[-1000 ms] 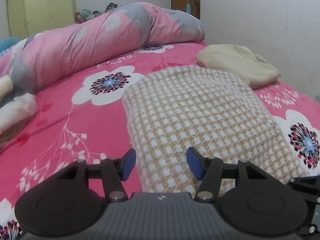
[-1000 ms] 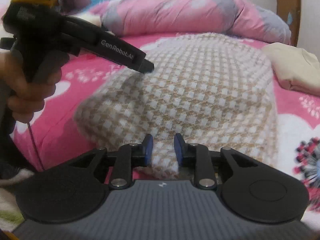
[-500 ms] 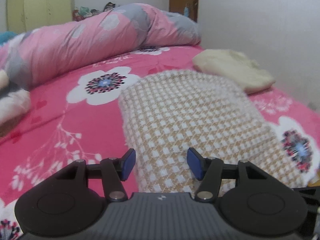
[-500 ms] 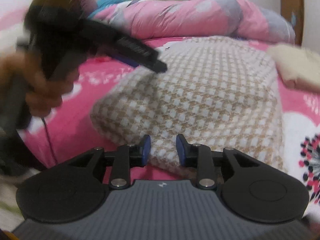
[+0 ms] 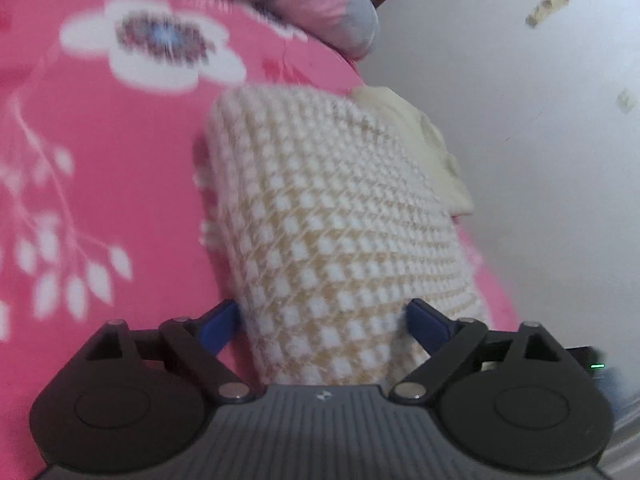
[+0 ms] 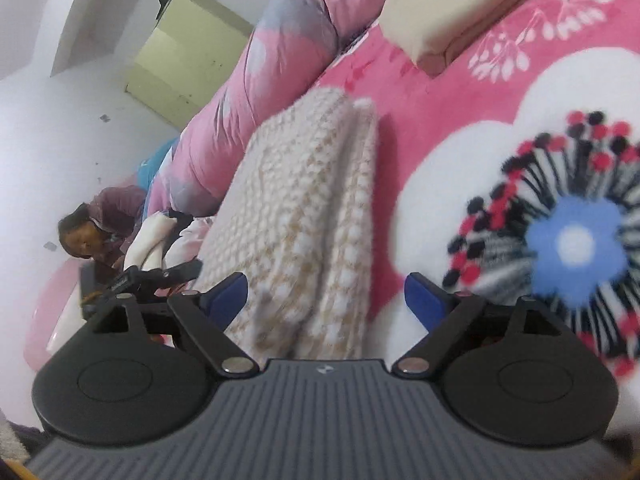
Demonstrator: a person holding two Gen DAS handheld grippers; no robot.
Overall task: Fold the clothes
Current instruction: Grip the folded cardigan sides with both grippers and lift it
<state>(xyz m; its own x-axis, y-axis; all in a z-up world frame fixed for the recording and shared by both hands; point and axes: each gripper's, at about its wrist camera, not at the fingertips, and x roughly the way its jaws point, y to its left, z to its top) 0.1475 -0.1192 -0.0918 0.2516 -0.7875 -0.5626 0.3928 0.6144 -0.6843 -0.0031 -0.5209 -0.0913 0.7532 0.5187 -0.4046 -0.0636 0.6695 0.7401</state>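
Two claws, yours: left claw (image 5: 320, 322) and right claw (image 6: 326, 298), jaws just spread wide, each straddling the folded checked knit garment (image 5: 332, 216) on the pink floral bed (image 5: 100, 200), pads not pressing.

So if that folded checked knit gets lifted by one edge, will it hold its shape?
Probably not. The checked knit looks soft and thick, its layers lying loose, so it would likely sag and unfold. The fuzzy weave should grip rather than slip.
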